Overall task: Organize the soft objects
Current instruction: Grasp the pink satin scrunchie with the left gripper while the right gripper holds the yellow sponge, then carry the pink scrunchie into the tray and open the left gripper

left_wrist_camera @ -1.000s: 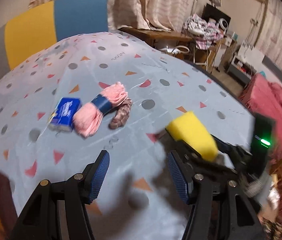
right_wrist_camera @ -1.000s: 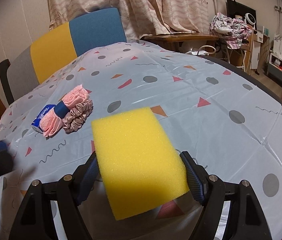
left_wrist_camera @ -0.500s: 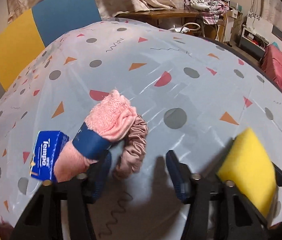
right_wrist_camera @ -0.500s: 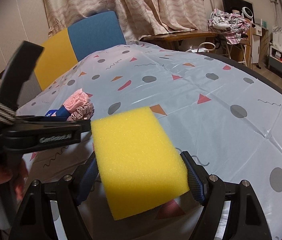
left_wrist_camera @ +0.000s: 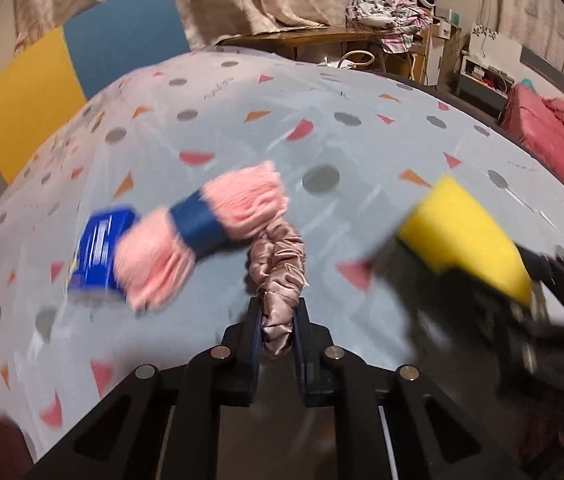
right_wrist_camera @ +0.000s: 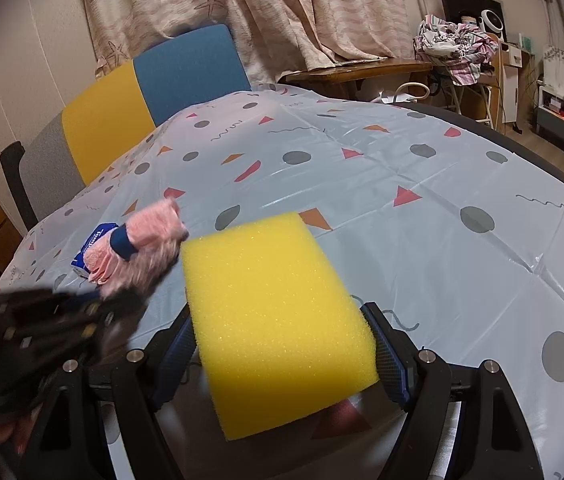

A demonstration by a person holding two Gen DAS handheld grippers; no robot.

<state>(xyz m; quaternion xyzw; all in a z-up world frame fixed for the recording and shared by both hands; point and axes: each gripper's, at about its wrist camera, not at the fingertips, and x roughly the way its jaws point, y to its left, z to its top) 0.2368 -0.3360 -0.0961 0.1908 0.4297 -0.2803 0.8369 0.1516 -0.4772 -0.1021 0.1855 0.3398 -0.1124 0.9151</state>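
My left gripper (left_wrist_camera: 278, 320) is shut on a dusty-pink satin scrunchie (left_wrist_camera: 282, 264), whose far end reaches under a rolled pink towel (left_wrist_camera: 202, 232) with a blue band. A blue tissue pack (left_wrist_camera: 100, 248) lies against the towel's left end. My right gripper (right_wrist_camera: 284, 344) is shut on a yellow sponge (right_wrist_camera: 274, 312), held above the tablecloth; the same sponge (left_wrist_camera: 466, 236) shows at the right of the left wrist view. In the right wrist view the towel (right_wrist_camera: 142, 240) and tissue pack (right_wrist_camera: 94, 240) lie at the left, with the blurred left gripper (right_wrist_camera: 82, 316) just in front of them.
The table wears a pale blue cloth (right_wrist_camera: 422, 200) with dots and triangles. A yellow and blue chair (right_wrist_camera: 142, 96) stands at its far side. Beyond are curtains, a wooden side table (right_wrist_camera: 362, 68) with clothes, and a red bedspread (left_wrist_camera: 554, 140) at the right.
My left gripper came down onto the scrunchie and its jaws went from wide apart to shut on it. The right gripper kept still with the sponge.
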